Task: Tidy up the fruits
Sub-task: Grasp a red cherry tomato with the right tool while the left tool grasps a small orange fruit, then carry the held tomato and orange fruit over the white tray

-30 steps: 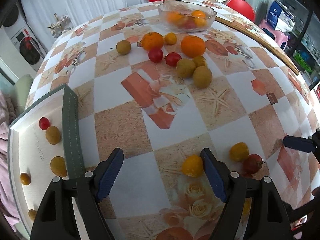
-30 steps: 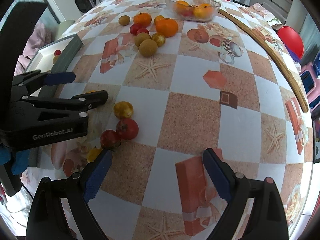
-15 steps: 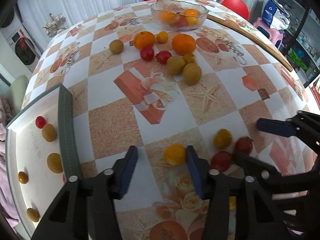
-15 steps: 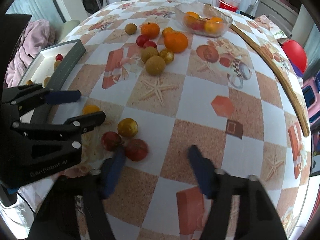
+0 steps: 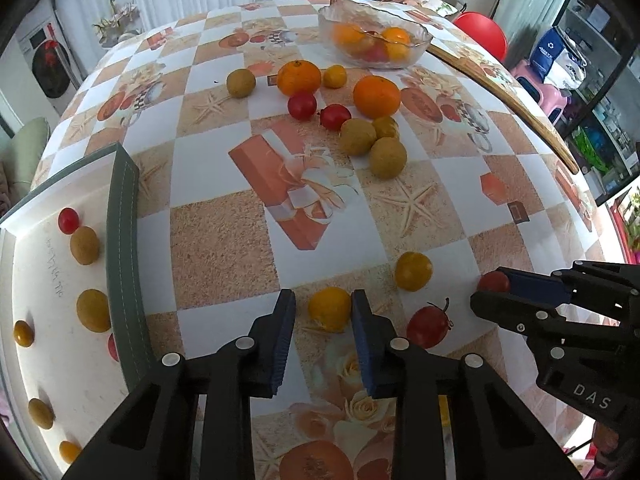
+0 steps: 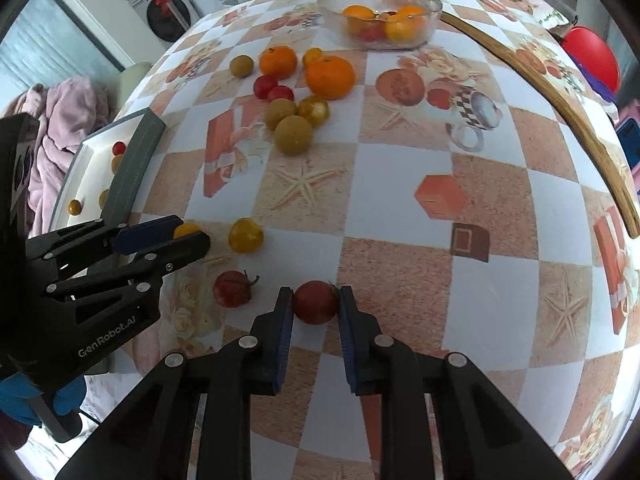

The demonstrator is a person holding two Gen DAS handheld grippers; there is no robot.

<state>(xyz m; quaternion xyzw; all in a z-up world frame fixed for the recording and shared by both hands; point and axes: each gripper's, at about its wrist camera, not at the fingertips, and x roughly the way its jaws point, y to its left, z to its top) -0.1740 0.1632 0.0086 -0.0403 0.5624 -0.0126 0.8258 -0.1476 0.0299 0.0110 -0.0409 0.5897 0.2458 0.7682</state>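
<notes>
1. Our left gripper (image 5: 323,311) has just been closing its jaws around a yellow tomato (image 5: 329,308) sitting on the bench (image 5: 224,240). The right pad looks to be touching it, but there's a sliver of gap on the left.
2. Our right gripper (image 6: 316,305) just closed too, and its jaws are clamped on a red tomato (image 6: 315,301) near the bench's front edge.
3. Another red tomato (image 6: 232,289) with a stem and a yellow one (image 6: 245,235) lie between the two grippers.
4. The tray (image 5: 122,240) on the left already has small fruits in it; the glass bowl (image 5: 374,36) sits at the far side.
</notes>
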